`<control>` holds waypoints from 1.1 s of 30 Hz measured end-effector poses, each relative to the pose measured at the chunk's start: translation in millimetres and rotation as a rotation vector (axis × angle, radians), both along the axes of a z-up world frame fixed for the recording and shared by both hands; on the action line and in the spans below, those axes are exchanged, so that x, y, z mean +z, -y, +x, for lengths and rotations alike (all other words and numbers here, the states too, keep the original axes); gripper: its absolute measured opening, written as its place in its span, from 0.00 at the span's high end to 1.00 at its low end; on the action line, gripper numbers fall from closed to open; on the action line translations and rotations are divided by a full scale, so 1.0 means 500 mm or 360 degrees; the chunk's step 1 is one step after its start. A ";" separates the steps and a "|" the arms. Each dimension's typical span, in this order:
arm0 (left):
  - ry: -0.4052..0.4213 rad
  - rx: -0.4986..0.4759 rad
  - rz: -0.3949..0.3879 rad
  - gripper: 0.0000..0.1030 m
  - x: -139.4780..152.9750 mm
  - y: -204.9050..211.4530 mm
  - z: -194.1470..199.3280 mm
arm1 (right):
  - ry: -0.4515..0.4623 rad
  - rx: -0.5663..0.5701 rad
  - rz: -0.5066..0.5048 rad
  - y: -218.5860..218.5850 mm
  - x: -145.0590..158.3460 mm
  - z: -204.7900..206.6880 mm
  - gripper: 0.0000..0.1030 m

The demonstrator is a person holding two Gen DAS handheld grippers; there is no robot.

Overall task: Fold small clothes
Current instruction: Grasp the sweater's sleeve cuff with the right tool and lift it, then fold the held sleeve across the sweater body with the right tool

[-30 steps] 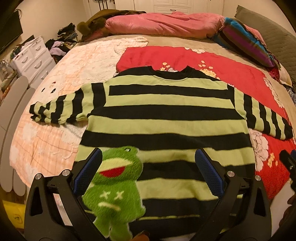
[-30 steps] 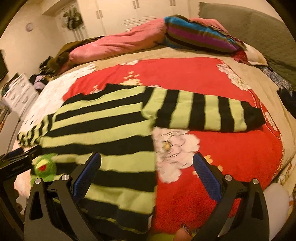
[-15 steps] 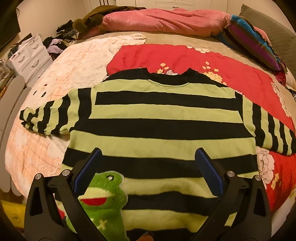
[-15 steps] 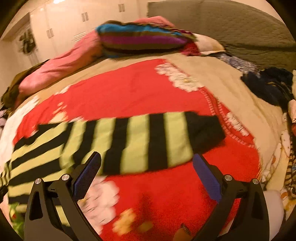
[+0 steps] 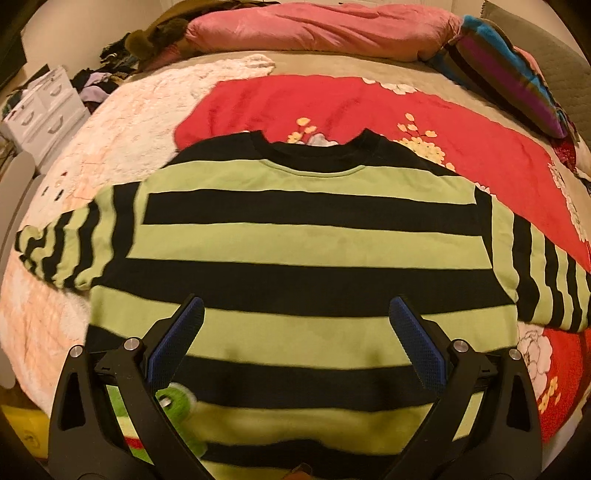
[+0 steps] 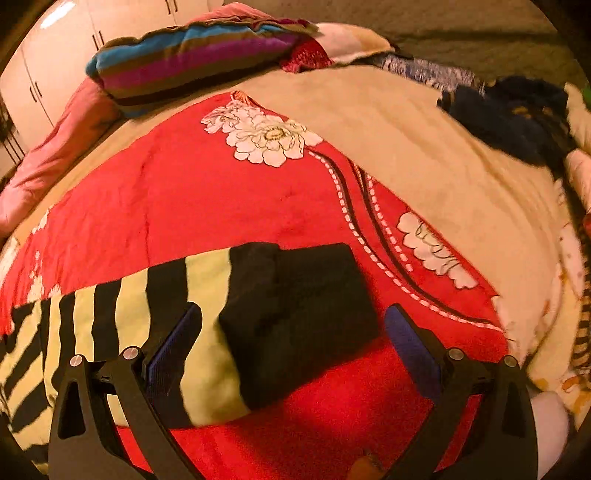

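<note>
A green and black striped sweater (image 5: 306,240) lies flat on the bed, collar away from me, both sleeves spread out. A fuzzy green frog patch (image 5: 177,402) shows near its hem, partly hidden behind the left finger. My left gripper (image 5: 295,339) hovers open over the sweater's lower body with nothing held. In the right wrist view the sweater's right sleeve (image 6: 155,325) ends in a black cuff (image 6: 303,302). My right gripper (image 6: 291,347) stands open around that cuff, low over the red blanket (image 6: 184,206).
A pink quilt (image 5: 321,29) and a striped pillow (image 5: 513,77) lie at the head of the bed. White drawers (image 5: 44,107) stand off to the left. Dark clothes (image 6: 513,118) are piled at the far right. A pale fleece blanket (image 5: 122,122) covers the bed's left side.
My left gripper has moved forward over the sweater, so the frog patch slid down behind its left finger. My right gripper swung right along the sleeve and closed in on the black cuff.
</note>
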State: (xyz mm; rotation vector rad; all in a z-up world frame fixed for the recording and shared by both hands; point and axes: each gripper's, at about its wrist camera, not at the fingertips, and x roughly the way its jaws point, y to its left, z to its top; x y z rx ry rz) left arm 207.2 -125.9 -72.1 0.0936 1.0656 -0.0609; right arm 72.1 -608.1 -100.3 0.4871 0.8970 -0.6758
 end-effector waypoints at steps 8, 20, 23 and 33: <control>-0.0013 0.0030 -0.0042 0.09 -0.059 0.014 0.034 | 0.0009 0.0034 0.0132 0.025 -0.040 0.013 0.16; 0.0022 0.0088 -0.0047 0.09 -0.085 -0.043 0.046 | 0.0379 0.0349 0.0185 -0.059 0.074 0.041 0.74; 0.0036 0.0101 -0.0064 0.09 -0.083 -0.060 0.045 | 0.0507 0.0506 0.0261 -0.133 0.121 0.081 0.74; 0.0081 0.0184 -0.0103 0.09 -0.073 -0.120 0.044 | 0.0628 0.1088 0.0577 -0.454 0.169 0.284 0.74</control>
